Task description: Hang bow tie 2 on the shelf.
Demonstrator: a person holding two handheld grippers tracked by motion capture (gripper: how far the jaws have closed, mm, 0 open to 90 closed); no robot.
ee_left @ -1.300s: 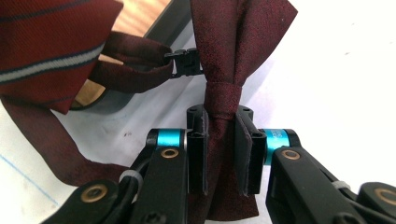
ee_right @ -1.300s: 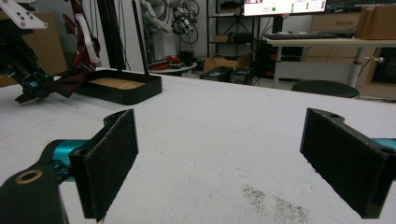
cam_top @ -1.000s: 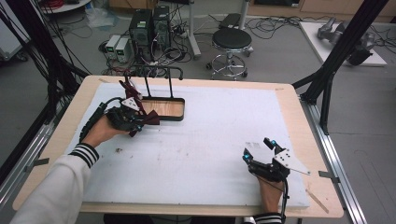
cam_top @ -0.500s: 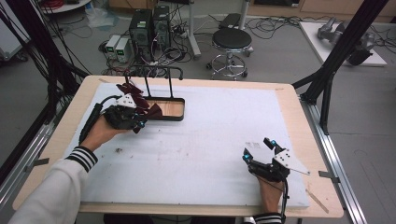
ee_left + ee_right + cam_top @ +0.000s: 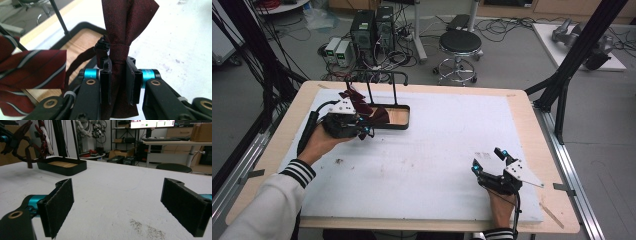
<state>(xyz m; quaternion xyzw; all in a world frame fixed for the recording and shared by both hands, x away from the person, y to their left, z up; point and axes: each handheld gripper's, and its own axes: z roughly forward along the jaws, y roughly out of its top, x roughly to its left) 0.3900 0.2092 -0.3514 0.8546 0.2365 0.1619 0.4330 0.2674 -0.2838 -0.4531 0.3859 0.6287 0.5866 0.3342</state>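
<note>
The left gripper pinched a dark red bow tie at its knot, lifting it beside the black stand already hung with a striped tie, while the right gripper rested spread and empty on the white table, apparently waiting.

A robotics lab: desktop computer towers and tangled black cables sit on the grey floor beside a round black stool, black metal frame struts flank the white-covered wooden tabletop, and a lit monitor stands above cluttered desks.
</note>
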